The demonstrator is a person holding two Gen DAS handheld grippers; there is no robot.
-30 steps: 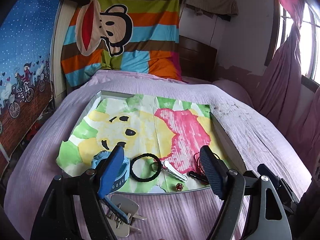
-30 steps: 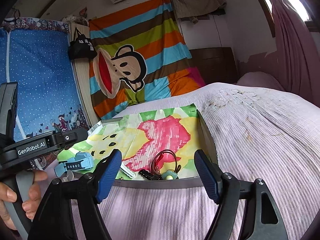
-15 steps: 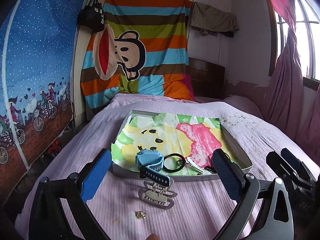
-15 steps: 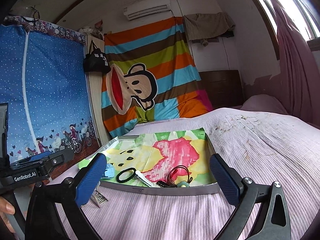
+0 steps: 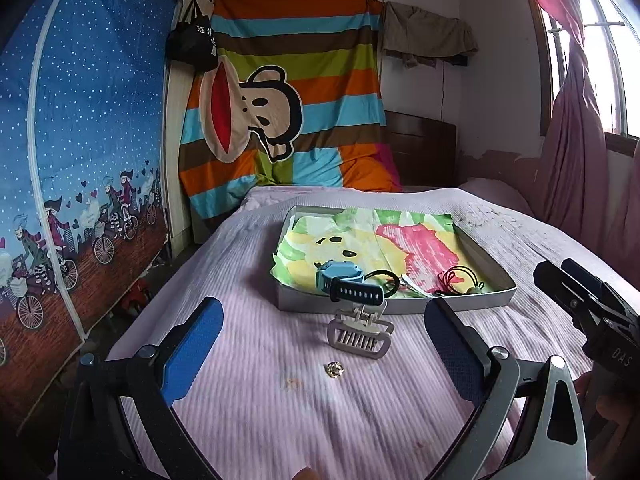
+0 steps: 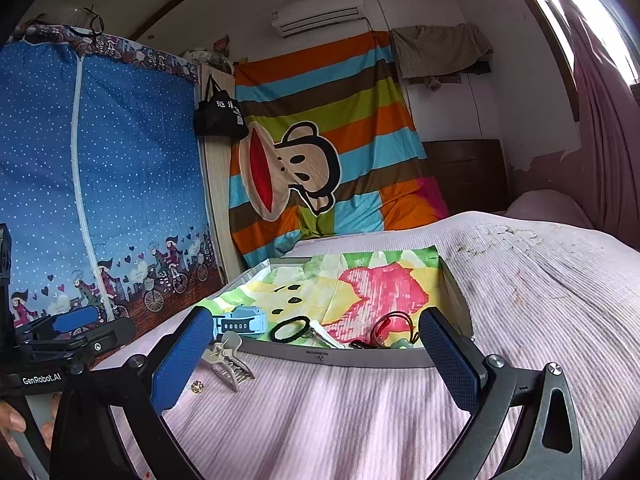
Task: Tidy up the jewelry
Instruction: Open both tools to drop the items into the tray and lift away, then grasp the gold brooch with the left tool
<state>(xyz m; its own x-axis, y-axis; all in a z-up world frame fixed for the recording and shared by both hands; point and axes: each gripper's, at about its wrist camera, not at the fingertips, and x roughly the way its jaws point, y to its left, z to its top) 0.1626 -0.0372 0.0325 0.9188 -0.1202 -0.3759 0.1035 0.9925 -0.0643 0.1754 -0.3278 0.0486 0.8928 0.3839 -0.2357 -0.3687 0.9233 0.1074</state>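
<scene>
A shallow grey tray [image 5: 400,305] lined with a yellow, pink and green picture lies on the pink bed. In it are a blue watch [image 5: 340,280], a black hair tie [image 5: 386,279], a white clip and a red and black cord [image 5: 458,280]. The watch hangs over the tray's near edge. On the bedspread in front lie a silver claw clip [image 5: 360,334] and a small gold ring [image 5: 334,369]. My left gripper [image 5: 320,354] is open and empty, held back from the tray. My right gripper [image 6: 316,356] is open and empty; the tray [image 6: 360,356], watch [image 6: 240,322] and claw clip [image 6: 228,360] show ahead.
The pink bedspread [image 5: 280,412] spreads all around the tray. A blue dotted wardrobe cover [image 5: 80,160] stands at the left. A striped monkey blanket [image 5: 288,120] hangs at the bed's head. Pink curtains [image 5: 576,168] hang at the right.
Both grippers have pulled back from the tray and risen; both have opened wider. The blue watch, close between the left fingers earlier, now lies on the tray's near edge.
</scene>
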